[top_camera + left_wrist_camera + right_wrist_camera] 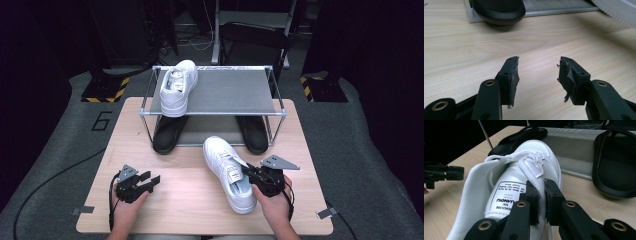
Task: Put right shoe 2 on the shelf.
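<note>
A white sneaker lies on the wooden table, toe toward the rack. My right gripper is shut on the side wall of that sneaker near its opening; the jaws pinch the white collar edge beside the tongue label. A second white sneaker rests on the top shelf of the wire shoe rack, at its left. My left gripper stands open above the bare table at the front left; in the left gripper view nothing sits between its padded fingers.
Two black slides sit on the rack's lower shelf, toes toward me. One slide's toe is ahead of my left gripper, the other slide is right of the held sneaker. Dark floor surrounds the table.
</note>
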Motion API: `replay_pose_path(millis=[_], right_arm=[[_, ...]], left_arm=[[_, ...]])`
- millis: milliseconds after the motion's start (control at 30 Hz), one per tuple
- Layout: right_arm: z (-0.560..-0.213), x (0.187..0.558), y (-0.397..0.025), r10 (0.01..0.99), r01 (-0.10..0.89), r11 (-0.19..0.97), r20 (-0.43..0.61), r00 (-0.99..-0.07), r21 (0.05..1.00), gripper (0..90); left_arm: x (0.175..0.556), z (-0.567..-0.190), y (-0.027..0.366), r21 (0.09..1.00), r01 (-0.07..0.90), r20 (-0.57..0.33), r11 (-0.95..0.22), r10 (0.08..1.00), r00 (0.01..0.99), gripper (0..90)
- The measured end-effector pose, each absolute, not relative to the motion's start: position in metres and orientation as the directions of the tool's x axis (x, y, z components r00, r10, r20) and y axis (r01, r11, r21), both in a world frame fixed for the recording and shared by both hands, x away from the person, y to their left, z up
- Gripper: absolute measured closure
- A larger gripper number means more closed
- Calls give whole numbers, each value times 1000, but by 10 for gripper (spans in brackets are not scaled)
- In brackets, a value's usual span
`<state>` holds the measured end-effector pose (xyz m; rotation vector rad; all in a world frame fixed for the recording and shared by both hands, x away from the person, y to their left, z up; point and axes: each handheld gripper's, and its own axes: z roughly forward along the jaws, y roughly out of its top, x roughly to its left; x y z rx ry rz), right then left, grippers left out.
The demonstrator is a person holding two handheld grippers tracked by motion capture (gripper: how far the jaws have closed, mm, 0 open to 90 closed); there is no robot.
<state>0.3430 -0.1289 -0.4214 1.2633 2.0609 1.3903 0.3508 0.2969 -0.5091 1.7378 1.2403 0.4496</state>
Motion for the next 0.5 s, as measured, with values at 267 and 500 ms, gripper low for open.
replay_pose_path(millis=[267,500], right_arm=[[-403,345,-133,810,465,133,175,-560,875,825],[-383,345,-139,787,459,118,198,-584,881,824]], left_arm=[[351,-511,300,834,548,-204,-69,884,422,489],[351,-511,300,830,554,-209,-66,884,418,489]])
